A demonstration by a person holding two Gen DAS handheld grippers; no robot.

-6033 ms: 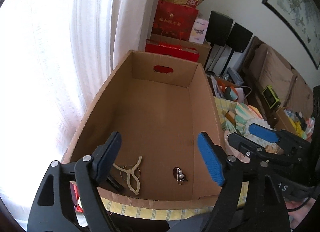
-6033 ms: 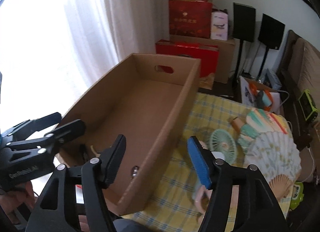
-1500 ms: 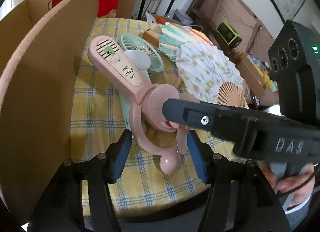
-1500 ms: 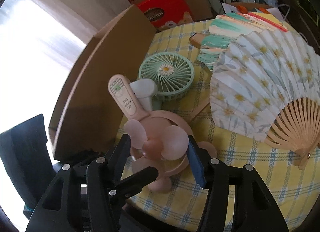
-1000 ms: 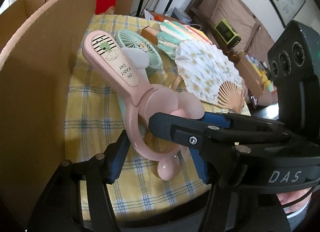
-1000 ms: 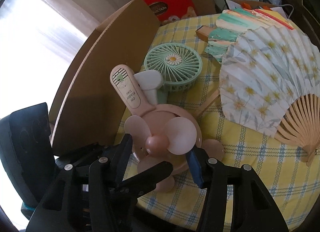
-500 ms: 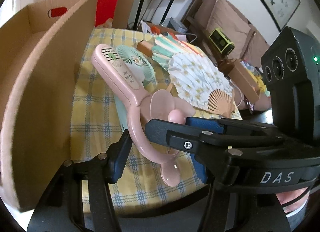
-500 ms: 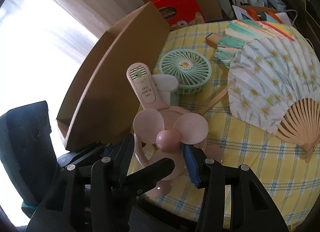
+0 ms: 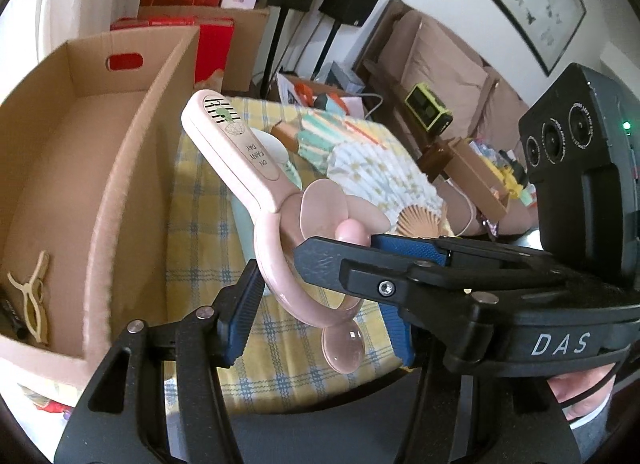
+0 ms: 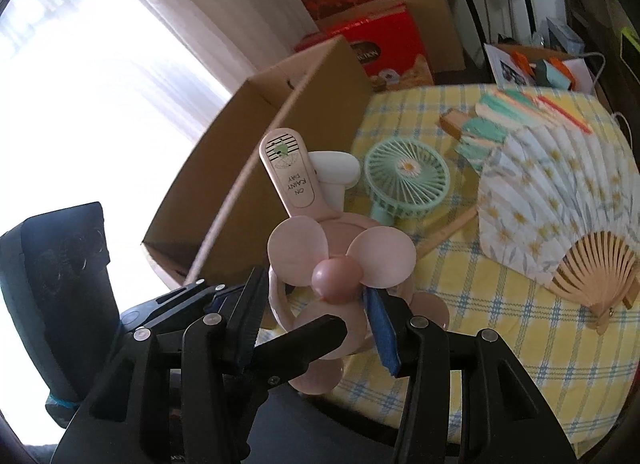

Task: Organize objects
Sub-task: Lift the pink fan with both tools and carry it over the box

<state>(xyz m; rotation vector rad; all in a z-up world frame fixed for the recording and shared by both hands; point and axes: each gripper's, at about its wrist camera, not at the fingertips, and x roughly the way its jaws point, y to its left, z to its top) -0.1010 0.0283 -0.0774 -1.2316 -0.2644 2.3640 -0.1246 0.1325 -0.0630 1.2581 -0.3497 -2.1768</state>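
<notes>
Both grippers are shut on a pink handheld fan [image 9: 256, 168] and hold it above the yellow checked table [image 9: 192, 232]. My left gripper [image 9: 320, 304] clamps its ring. My right gripper [image 10: 316, 316] clamps the ring from the other side; the fan [image 10: 304, 200] has its handle pointing up toward the cardboard box [image 10: 256, 136]. The open box [image 9: 96, 152] stands to the left and holds a cream clip [image 9: 32, 300].
A mint desk fan [image 10: 406, 174], a white floral paper fan [image 10: 560, 200] and a striped green fan [image 10: 500, 116] lie on the table. Red gift boxes [image 10: 384, 44] stand behind the box. A sofa [image 9: 448, 60] is at the right.
Both grippers closed on the pink fan and have lifted it off the table. It now sits higher and nearer the box's side wall.
</notes>
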